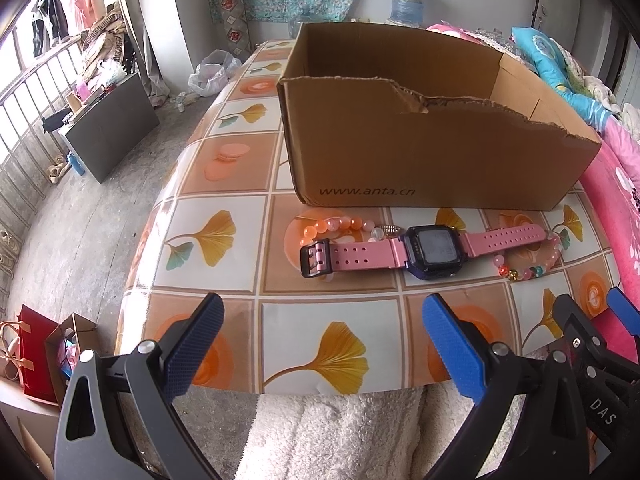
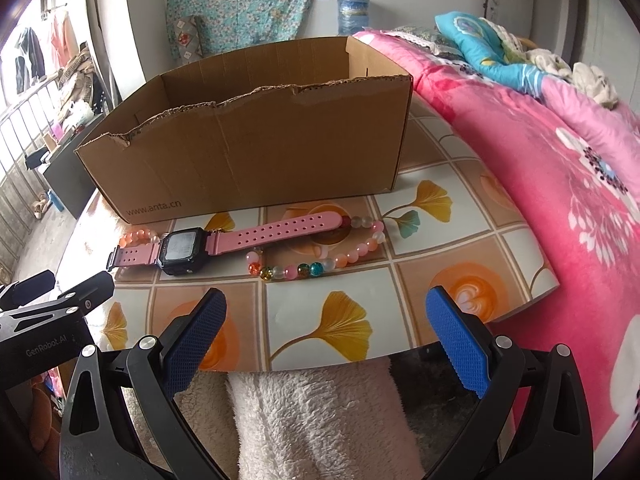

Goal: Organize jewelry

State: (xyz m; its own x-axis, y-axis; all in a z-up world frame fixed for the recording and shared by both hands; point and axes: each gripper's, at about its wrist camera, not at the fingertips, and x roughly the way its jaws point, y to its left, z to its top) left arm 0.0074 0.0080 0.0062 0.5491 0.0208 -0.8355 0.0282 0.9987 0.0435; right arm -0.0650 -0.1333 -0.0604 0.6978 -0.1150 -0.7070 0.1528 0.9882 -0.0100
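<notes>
Both the left gripper (image 1: 322, 330) and right gripper (image 2: 326, 328) hover at the bottom of frame with jaws wide apart, holding nothing. The pink watch (image 1: 404, 252) lies mid-frame across a bead bracelet (image 2: 320, 262), in front of the cardboard box (image 1: 420, 152). Lifting the watch could snag and drag the beads off the table (image 1: 224, 280). The box reads "www.anta.cn"; one gripper reads "GenRobot.AI"

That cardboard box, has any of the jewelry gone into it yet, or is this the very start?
It looks like the start. As far as its interior shows, the cardboard box holds nothing. The pink watch and two bead bracelets lie on the table in front of it. Nothing is in hand: the left gripper and right gripper are open and empty, short of the items. All three pieces remain.
</notes>
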